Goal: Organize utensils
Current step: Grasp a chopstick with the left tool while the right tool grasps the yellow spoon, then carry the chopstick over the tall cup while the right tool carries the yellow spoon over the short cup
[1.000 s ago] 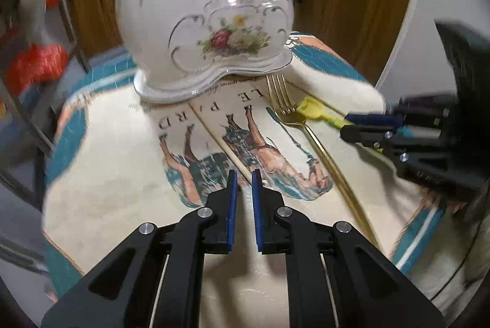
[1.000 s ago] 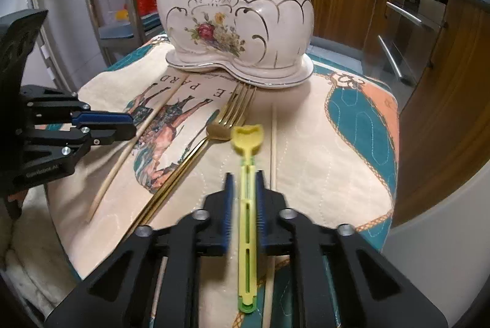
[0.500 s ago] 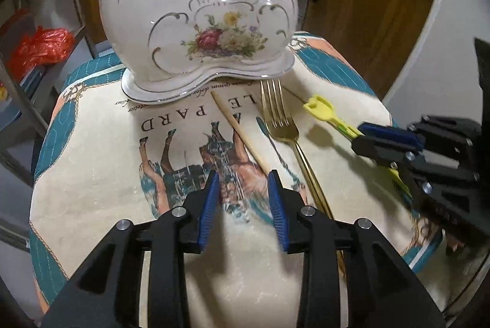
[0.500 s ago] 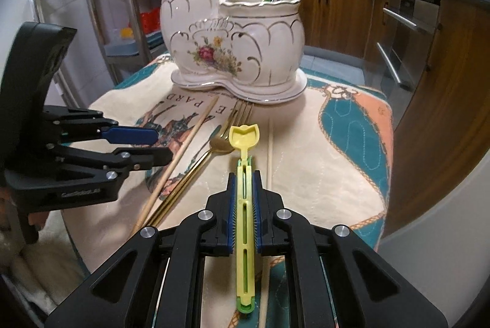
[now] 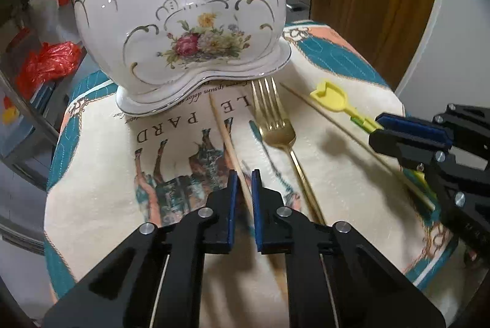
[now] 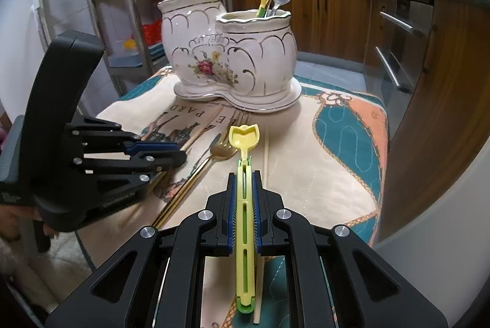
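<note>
The two-compartment holder (image 5: 183,31) stands at the far side of the cloth (image 5: 92,190). In front of it lie, left to right, a chopstick (image 5: 223,132), a fork (image 5: 275,126) and a second chopstick (image 5: 324,117). A spoon (image 6: 245,205) lies above this last chopstick.

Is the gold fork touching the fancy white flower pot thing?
Apart. The left wrist view shows the gold fork lying on the cloth, its tines stopping just short of the white holder's base, with a strip of cloth between.
</note>
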Demonstrator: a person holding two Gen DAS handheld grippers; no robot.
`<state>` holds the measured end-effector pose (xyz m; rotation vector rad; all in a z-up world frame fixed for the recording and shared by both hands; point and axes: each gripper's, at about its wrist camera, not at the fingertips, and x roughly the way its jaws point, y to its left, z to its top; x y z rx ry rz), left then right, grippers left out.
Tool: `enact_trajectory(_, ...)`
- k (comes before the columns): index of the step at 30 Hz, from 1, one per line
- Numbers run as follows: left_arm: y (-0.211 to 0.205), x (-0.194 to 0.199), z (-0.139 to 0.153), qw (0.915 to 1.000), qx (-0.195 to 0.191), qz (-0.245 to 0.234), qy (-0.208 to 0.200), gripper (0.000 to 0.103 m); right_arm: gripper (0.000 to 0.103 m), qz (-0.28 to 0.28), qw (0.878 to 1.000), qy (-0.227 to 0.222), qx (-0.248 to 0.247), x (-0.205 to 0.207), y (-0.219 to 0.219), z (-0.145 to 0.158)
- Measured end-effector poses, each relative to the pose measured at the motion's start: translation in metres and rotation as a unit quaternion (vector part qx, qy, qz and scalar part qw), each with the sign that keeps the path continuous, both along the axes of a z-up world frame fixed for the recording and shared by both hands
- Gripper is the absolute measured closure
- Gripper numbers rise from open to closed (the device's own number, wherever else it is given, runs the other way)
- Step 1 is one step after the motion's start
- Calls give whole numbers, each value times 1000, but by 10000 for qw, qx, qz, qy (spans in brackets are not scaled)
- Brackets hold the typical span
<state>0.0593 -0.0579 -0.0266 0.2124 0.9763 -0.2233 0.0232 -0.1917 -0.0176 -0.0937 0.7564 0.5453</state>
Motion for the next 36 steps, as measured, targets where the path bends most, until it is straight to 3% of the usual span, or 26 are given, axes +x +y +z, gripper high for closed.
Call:
enact_trajectory(8,31,-16,4,9979,287,-450,368,98,93,99,10000,-8,0,-3,5,0)
enact_trajectory(20,35,-15,-1,9991,-34,-412,-7,98,93,-22,9981,-408,468,-10,-4,15)
enact_trajectory(27,57,-36,15,9930,-532,-654,-832,98,93,-119,9919,-847,940,-16,-12,35)
enact_trajectory(31,71,-53,41,9806,-785,-938,-1533,98,93,-206,9857,-1129,1231,-15,-15,50)
enact_trajectory(36,83,-48,75,9658,-1257,-978,-2046,98,93,-256,9786,-1370,1512,1,-11,71)
